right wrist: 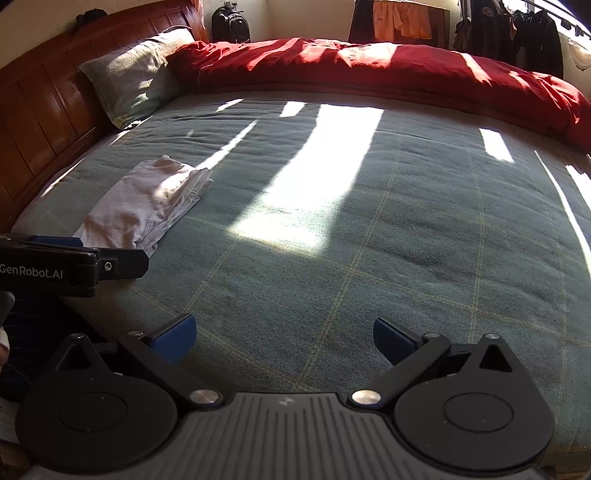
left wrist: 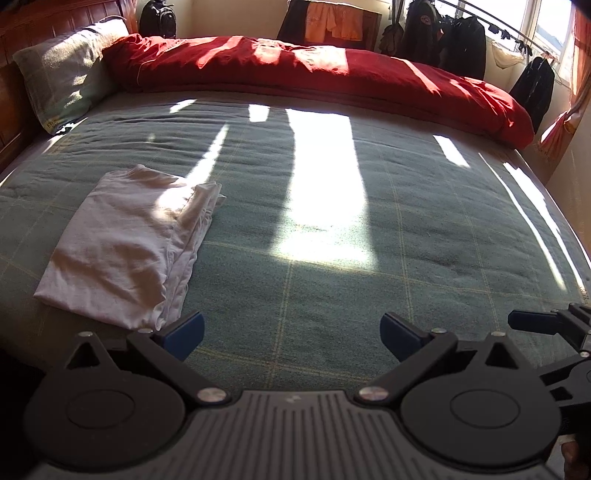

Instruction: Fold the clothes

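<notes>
Green checked blanket [left wrist: 332, 295] covers the bed, spread flat and mostly bare, which makes it a fair folding surface; sun from the window [left wrist: 546, 26] falls across it in bright bars. Along the far side a red duvet [left wrist: 314, 70] is bunched in a long roll, likely pushed back to free that space. At the head end a pillow [left wrist: 62, 74] leans on the wooden headboard [right wrist: 44, 107]. Dark jackets [left wrist: 461, 40] hang on a rail by the window, out of the way, and an orange garment [left wrist: 332, 22] hangs at the back wall.

On the left part of the blanket lies a white garment [left wrist: 118, 243], already folded into a neat rectangle with its layered edges facing the middle of the bed. It sits flat and nothing touches it, so by my reading this piece is done and parked to the side to leave room for another. No unfolded garment shows on the bed.

Both tools hover low over the near edge of the bed, side by side. The left tongs [left wrist: 291, 332] are spread wide and empty, just beside the garment's near corner. The right tongs [right wrist: 284, 334] are likewise spread and empty over bare blanket.
</notes>
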